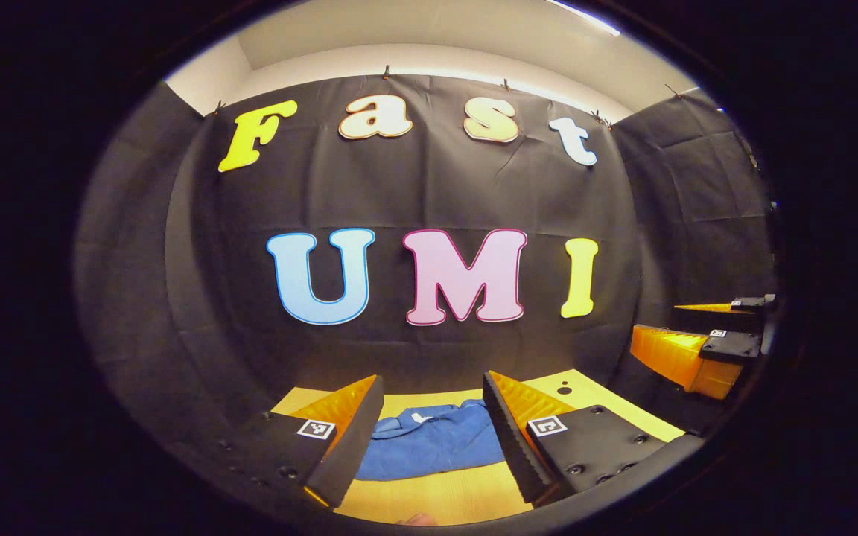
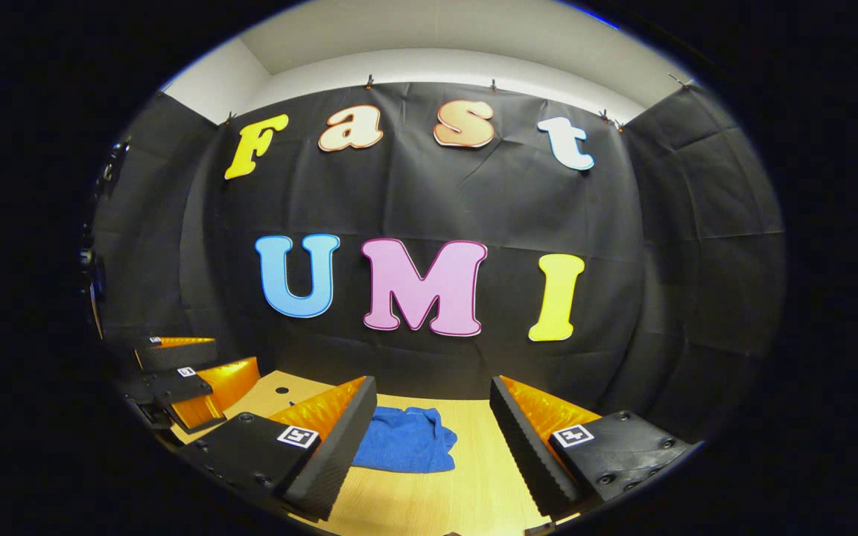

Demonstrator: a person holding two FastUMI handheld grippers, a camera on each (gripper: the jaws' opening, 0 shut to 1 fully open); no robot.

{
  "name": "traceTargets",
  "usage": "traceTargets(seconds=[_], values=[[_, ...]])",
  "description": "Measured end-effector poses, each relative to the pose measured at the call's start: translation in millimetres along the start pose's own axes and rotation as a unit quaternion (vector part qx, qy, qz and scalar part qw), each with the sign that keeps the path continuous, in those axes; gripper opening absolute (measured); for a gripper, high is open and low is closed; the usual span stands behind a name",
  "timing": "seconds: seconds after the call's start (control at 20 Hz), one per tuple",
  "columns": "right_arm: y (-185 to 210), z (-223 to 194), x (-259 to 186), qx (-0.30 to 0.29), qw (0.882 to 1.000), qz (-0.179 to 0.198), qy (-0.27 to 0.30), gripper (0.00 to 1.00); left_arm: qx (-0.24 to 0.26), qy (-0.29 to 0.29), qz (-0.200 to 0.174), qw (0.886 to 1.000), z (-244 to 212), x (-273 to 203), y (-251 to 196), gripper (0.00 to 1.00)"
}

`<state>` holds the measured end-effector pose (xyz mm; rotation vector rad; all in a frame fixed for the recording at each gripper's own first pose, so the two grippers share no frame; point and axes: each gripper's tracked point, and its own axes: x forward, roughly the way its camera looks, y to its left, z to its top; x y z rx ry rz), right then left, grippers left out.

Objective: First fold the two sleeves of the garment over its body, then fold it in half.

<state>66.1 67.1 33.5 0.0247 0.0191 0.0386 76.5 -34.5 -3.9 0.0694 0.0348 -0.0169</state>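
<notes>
A blue garment (image 1: 429, 439) lies crumpled on the wooden desk (image 1: 436, 499) near the black cloth wall (image 1: 429, 193). The left claw (image 1: 429, 432) and the right claw (image 2: 429, 439) both hang above the desk, spread wide and grasping nothing.

Left hand-held gripper (image 1: 433, 432) and right hand-held gripper (image 2: 433, 439), jaws wide apart, side by side.

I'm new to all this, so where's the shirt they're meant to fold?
The blue shirt lies on the wooden table, near the black cloth wall; in both gripper views it shows between the open tongs, which hang above it.
</notes>
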Motion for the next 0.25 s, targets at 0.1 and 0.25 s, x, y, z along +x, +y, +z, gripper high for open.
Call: traceTargets(seconds=[0.1, 0.25], values=[[-5.3, 3.1, -22.0, 0.002, 1.000, -0.009, -0.003, 0.98, 0.006, -0.003, 0.018, 1.000, -2.7, -17.5, 5.6, 0.77], [-7.8, 3.7, -42.5, -0.001, 1.000, -0.012, -0.012, 1.00, 0.001, -0.002, 0.024, 1.000, -2.6, -43.1, -0.3, 0.77]])
